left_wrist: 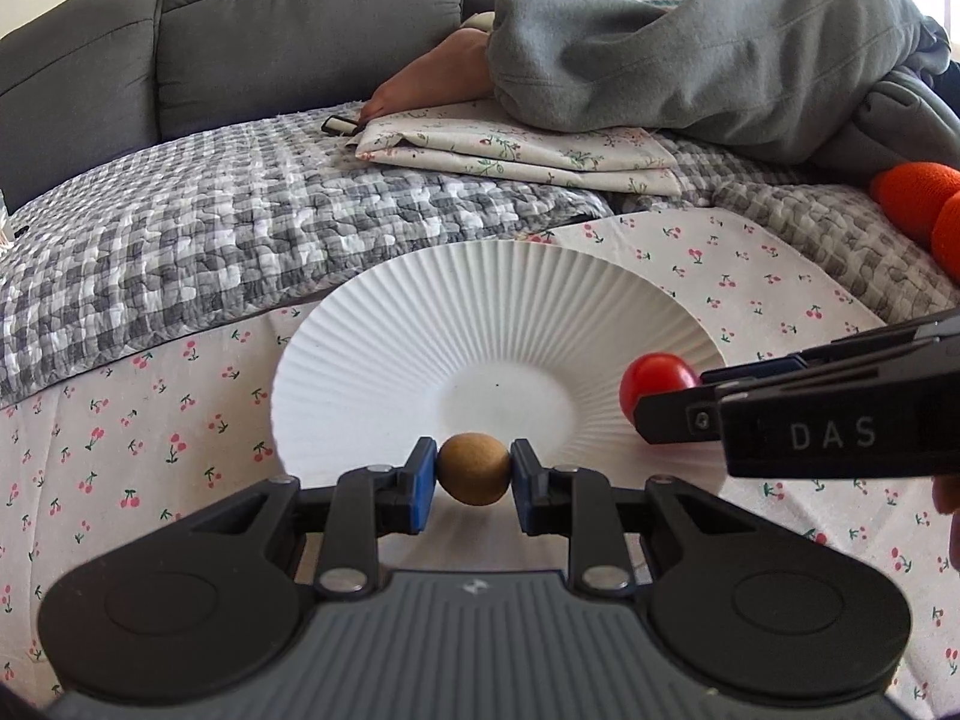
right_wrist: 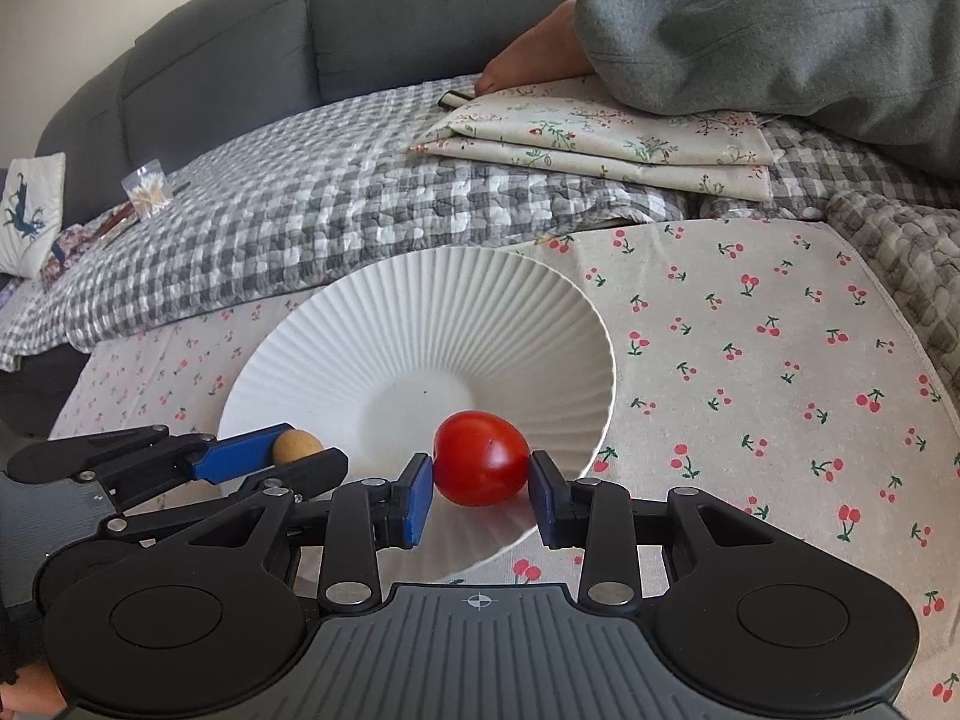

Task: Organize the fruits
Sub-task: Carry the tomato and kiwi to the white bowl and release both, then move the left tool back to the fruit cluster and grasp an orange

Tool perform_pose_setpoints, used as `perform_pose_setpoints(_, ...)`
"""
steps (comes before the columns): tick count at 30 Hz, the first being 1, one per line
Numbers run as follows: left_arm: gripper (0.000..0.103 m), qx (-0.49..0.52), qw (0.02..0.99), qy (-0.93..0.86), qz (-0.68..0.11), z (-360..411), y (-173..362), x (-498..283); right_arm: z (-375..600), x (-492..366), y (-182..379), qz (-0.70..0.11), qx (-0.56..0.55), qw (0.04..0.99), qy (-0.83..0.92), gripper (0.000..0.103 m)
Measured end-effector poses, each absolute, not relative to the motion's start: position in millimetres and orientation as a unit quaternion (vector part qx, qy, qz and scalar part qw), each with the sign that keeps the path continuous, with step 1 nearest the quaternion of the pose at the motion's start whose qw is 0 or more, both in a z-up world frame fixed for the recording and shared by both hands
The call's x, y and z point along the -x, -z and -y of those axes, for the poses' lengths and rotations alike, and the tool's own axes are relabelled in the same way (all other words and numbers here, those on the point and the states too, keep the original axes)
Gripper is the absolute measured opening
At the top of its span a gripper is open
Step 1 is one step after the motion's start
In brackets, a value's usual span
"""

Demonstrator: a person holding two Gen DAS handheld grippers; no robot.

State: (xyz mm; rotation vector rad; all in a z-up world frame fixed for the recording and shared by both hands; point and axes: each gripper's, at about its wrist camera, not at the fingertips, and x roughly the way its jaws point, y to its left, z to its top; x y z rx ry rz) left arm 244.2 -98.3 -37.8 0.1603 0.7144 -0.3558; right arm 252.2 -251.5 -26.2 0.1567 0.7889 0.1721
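While both grippers hang over the near edge of the ribbed white plate (left_wrist: 498, 300), each one has its own fruit. The left gripper (left_wrist: 474, 469) is clamped on a small tan-brown round fruit (left_wrist: 473, 468), blue pads pressing it from both sides, so the fruit sits right between the fingertips with a bit sticking out front and back. It's held over the plate's near rim, and the flat centre of the plate lies just ahead of the tips.

The right gripper (right_wrist: 481, 489) has a red tomato (right_wrist: 481, 457) between its pads. The left-hand pad touches the tomato's skin; on the other side the pad looks right up against it too, though I can't be totally sure there's no sliver of a gap. So: closed on the tomato as far as I can tell. The tomato sits a little forward of the pads, over the plate's inner slope, near its right-hand rim.

From the right wrist view, the left gripper (right_wrist: 288, 450) is just off to the left with the brown fruit (right_wrist: 297, 447) peeking out between its fingers. From the left wrist view, the right gripper (left_wrist: 666, 414) comes in from the right with the tomato (left_wrist: 654, 384) at its tip.

The plate rests on a cherry-print cloth (right_wrist: 750, 360), spread beyond and beside both grippers, with a grey checked quilt (left_wrist: 210, 228) further ahead.
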Motion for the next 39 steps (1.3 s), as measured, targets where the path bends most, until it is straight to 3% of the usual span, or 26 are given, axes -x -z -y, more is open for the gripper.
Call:
perform_pose_setpoints(10, 0.029, -0.081, 0.919, 0.163, -0.351, 93.7, 39.9, -246.9, 251.0, -252.9, 25.5, -0.382, -0.079, 0.917, -0.084, 0.035)
perform_pose_setpoints(15, 0.048, -0.076, 0.92, 0.163, -0.348, 88.6, 33.5, -244.1, 260.0, -248.2, 18.4, -0.379, -0.1, 0.916, -0.083, 0.042)
perform_pose_setpoints(21, 0.057, -0.045, 0.925, 0.158, -0.342, 73.2, 16.8, -239.6, 269.0, -239.7, 6.6, -0.369, -0.124, 0.917, -0.084, 0.05)
perform_pose_setpoints(25, 0.064, -0.028, 0.929, 0.144, -0.339, 60.9, 5.3, -234.8, 271.0, -233.6, 1.0, -0.369, -0.132, 0.917, -0.077, 0.066)
perform_pose_setpoints(34, 0.08, 0.017, 0.932, 0.097, -0.349, 22.6, -14.3, -214.5, 275.6, -204.3, -20.6, -0.353, -0.153, 0.918, -0.097, 0.082)
perform_pose_setpoints(39, 0.095, 0.046, 0.936, 0.076, -0.341, 5.7, -27.8, -194.6, 268.4, -185.6, -32.5, -0.346, -0.149, 0.919, -0.113, 0.087)
